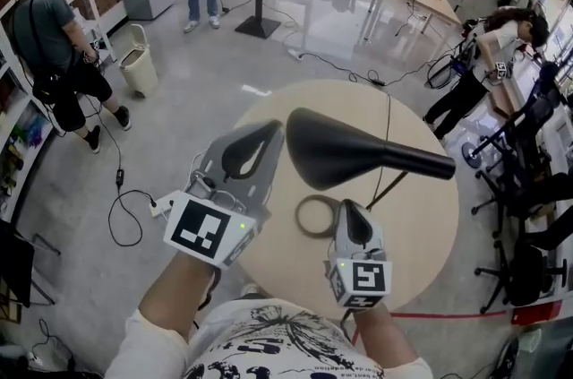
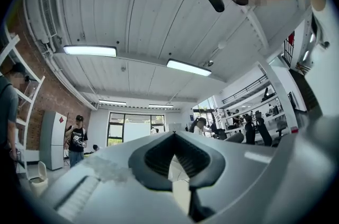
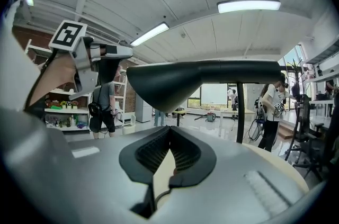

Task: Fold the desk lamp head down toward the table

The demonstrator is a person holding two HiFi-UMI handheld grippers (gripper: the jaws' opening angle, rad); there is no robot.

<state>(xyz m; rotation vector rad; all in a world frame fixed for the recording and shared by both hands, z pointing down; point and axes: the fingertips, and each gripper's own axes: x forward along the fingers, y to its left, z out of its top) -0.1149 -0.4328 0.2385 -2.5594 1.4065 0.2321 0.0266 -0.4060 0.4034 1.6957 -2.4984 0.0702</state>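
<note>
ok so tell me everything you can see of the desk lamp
The desk lamp is matte black, plastic by the look. Its long head lies roughly level above the round table, with its broad scooped end toward the left gripper and tapering to the right. A thin stem holds it up. Whether the left gripper touches it cannot be told.

Round tan tbl (image 1: 421, 234) w/ lamp's ring base (image 1: 302, 216) + black cord (image 1: 388, 117) on it.

black desk lamp head (image 1: 336, 149), raised, horizontal above round table (image 1: 421, 252)
</note>
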